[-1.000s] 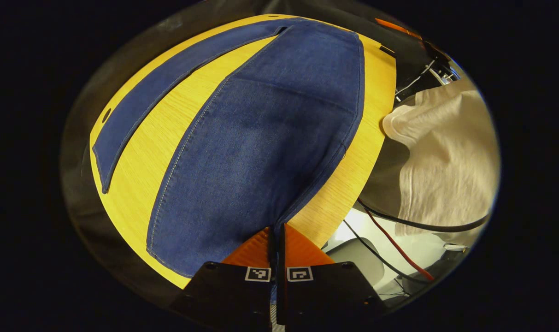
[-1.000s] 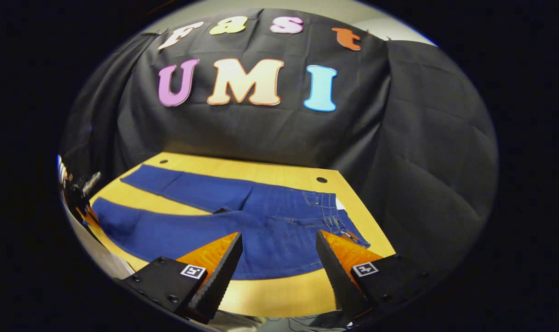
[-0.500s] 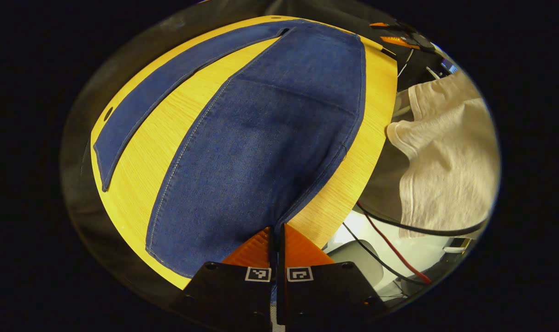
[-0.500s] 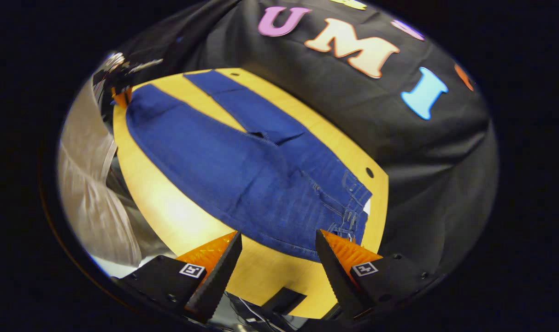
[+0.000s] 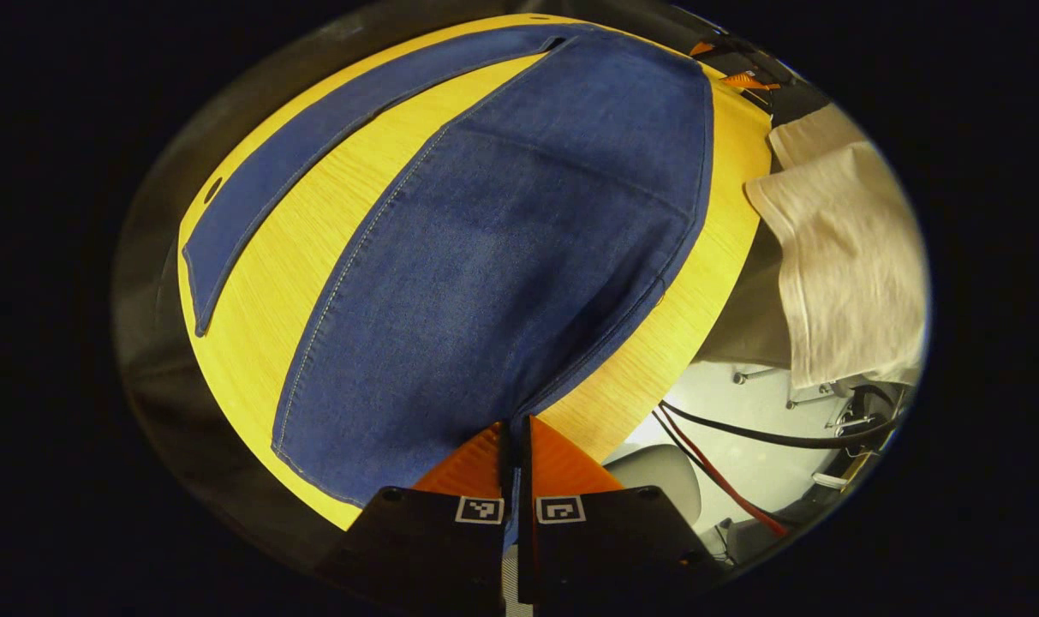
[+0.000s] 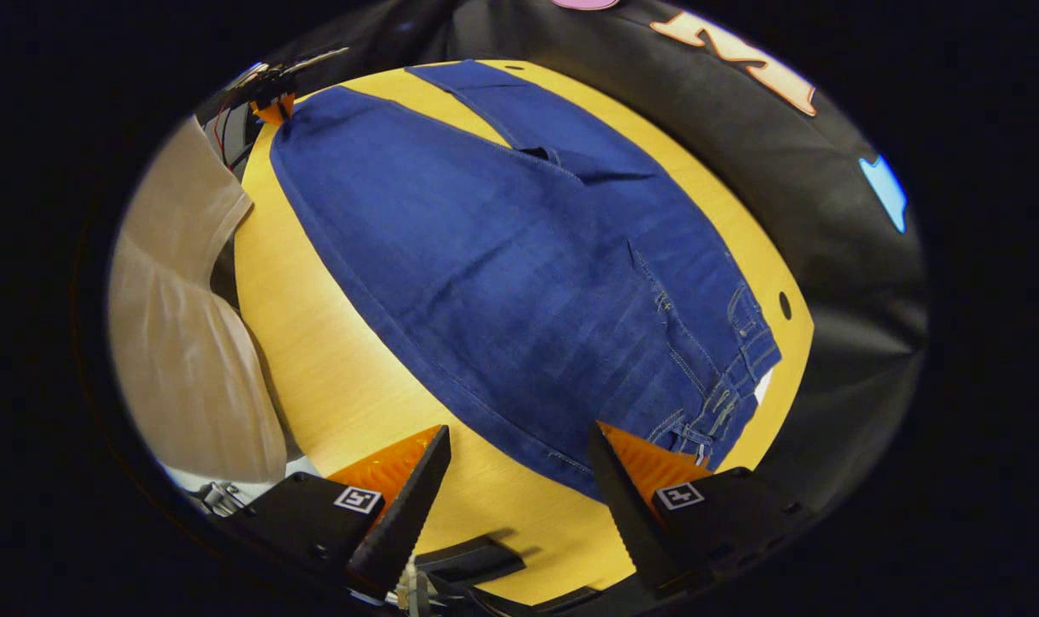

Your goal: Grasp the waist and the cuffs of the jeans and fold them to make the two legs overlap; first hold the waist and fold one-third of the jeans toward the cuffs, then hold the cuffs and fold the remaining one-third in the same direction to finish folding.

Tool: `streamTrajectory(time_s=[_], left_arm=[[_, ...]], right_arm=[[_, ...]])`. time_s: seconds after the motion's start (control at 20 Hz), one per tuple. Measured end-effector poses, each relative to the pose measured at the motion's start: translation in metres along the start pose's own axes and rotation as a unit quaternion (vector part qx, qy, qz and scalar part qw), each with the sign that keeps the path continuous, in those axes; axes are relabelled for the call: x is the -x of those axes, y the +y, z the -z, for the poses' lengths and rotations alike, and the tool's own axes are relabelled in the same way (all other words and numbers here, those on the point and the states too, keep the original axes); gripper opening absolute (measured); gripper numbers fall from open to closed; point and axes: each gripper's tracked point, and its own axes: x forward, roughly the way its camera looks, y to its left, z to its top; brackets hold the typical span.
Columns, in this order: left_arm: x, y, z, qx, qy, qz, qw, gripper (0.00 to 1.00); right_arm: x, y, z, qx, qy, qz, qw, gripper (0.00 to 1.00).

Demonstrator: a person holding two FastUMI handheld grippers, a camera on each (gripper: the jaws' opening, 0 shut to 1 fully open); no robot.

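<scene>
Blue jeans (image 5: 502, 257) lie flat on a yellow wooden table (image 5: 253, 283), the two legs spread apart. My left gripper (image 5: 516, 428) is shut on the near leg's cuff corner at the table's edge. The far leg (image 5: 313, 146) stretches along the back. In the right gripper view the jeans (image 6: 519, 257) run away from me, with the waist (image 6: 733, 368) at the lower right. My right gripper (image 6: 519, 463) stands open just above the table (image 6: 331, 360), its right finger beside the waist's near corner, nothing between the fingers. The left gripper (image 6: 271, 103) shows far off at the cuff.
A person's white shirt (image 5: 844, 248) is close to the table's front edge, also seen as the shirt (image 6: 176, 343). Red and black cables (image 5: 742, 497) and a grey seat (image 5: 656, 471) lie below. A hole (image 6: 784, 304) marks the table near the waist. Black cloth surrounds the booth.
My right gripper has swung down and forward toward the waist's near corner, still open. My left gripper stays shut on the cuff and has barely shifted.
</scene>
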Motion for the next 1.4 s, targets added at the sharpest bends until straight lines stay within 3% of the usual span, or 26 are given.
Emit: streamTrajectory(time_s=[0.15,0.3,0.35,0.5,0.75,0.9,0.95,1.0,1.15,1.2,1.25,1.4], left_arm=[[-0.001,0.001,0.001,0.018,0.011,0.005,1.000,0.00],[-0.001,0.001,0.000,0.022,0.019,0.009,1.000,0.00],[-0.001,0.002,0.000,0.021,0.020,0.011,1.000,0.00],[-0.001,0.002,-0.001,0.024,0.025,0.019,0.999,0.00],[0.000,0.002,-0.001,0.029,0.035,0.036,0.998,0.00],[0.000,0.002,-0.002,0.032,0.029,0.041,0.998,0.00],[0.000,0.002,-0.002,0.030,0.028,0.041,0.998,0.00],[0.000,0.002,-0.002,0.028,0.026,0.041,0.998,0.00],[0.000,0.002,-0.003,0.025,0.021,0.041,0.999,0.00],[-0.001,0.002,-0.002,0.026,0.018,0.041,0.999,0.00],[-0.001,0.002,-0.002,0.027,0.015,0.041,0.999,0.00],[0.000,0.001,-0.002,0.031,0.004,0.035,0.999,0.00]], right_arm=[[-0.016,-0.001,0.007,0.012,0.019,-0.026,0.999,1.00],[-0.024,0.007,0.008,0.016,0.034,-0.058,0.998,0.92],[-0.024,0.006,0.009,0.013,0.035,-0.066,0.997,0.86],[-0.027,0.010,0.010,-0.005,0.050,-0.097,0.994,0.84],[-0.028,0.006,0.010,0.000,0.061,-0.097,0.993,0.82],[-0.030,0.002,0.010,-0.014,0.066,-0.092,0.993,0.75],[-0.031,0.000,0.011,-0.020,0.066,-0.090,0.994,0.67],[-0.029,-0.002,0.009,-0.027,0.066,-0.088,0.994,0.68],[-0.029,-0.007,0.006,-0.039,0.055,-0.077,0.995,0.43],[-0.029,-0.009,0.002,-0.041,0.044,-0.071,0.996,0.43],[-0.029,-0.007,0.006,-0.042,0.039,-0.061,0.996,0.19],[-0.027,-0.007,0.006,-0.053,0.031,-0.033,0.998,0.04]])
